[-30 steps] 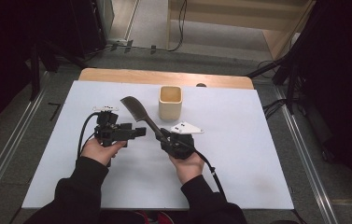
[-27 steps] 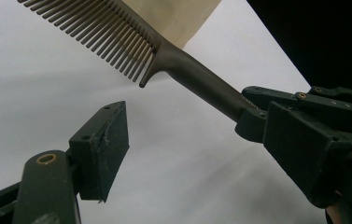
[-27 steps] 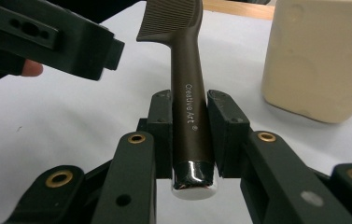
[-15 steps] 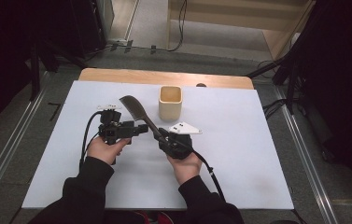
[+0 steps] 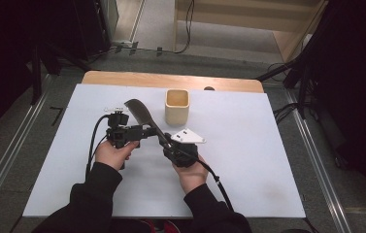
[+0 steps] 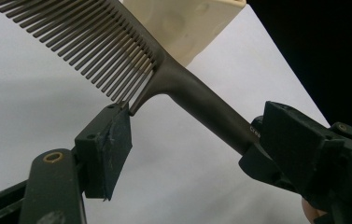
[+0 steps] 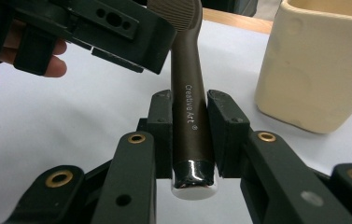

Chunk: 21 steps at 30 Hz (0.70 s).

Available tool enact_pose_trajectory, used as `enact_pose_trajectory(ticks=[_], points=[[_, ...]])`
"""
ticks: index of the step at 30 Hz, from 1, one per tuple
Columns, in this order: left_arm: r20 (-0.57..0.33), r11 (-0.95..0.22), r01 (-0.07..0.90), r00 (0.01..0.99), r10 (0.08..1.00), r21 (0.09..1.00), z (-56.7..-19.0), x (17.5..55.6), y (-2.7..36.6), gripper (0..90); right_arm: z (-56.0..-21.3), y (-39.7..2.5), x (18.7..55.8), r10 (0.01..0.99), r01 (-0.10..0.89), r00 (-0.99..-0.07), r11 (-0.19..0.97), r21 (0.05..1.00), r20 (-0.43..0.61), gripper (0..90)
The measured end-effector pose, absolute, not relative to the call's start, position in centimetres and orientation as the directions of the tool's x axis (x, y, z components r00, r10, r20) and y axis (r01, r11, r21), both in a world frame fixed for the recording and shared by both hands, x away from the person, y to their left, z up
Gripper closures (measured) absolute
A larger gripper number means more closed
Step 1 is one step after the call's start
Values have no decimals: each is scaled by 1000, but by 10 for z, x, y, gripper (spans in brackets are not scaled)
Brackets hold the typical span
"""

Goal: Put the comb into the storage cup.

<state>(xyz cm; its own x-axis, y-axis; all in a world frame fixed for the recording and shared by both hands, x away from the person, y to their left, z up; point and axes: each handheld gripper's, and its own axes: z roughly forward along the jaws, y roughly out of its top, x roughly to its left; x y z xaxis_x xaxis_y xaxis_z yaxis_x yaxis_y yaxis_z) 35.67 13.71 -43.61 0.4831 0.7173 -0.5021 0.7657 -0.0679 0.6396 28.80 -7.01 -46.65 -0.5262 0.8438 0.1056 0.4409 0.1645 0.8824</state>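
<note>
The right gripper (image 7: 190, 140) has its two black jaws closed tight on the handle end of a dark brown plastic wide-tooth comb (image 7: 190, 102), whose handle bears the printed words "Creative Art" and ends in a glossy rounded tip between the jaws. In the high view this comb (image 5: 144, 116) is held above the white surface (image 5: 268, 160), slanting up and away from the right gripper (image 5: 171, 145) toward the far left, its toothed part over the middle of the surface and just beside a cream-coloured square ceramic cup (image 5: 176, 107) that stands upright on the far half. The left gripper (image 5: 144, 132) is held level by the person's left hand (image 5: 113, 153) and reaches the comb from the left, near where the teeth meet the handle. In the left gripper view its jaws stand open, one jaw just at the last teeth of the comb (image 6: 197, 100), not clamped on it; the cup (image 6: 187, 23) lies behind the comb.
</note>
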Motion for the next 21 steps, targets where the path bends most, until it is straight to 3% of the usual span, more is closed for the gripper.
enact_pose_trajectory(ticks=[21], points=[[-531, -32, 790, 442, 723, 613, -442, 365, 130, 280, -469, -66, 286, 857, 421, -509, 164, 892, 83, 703]])
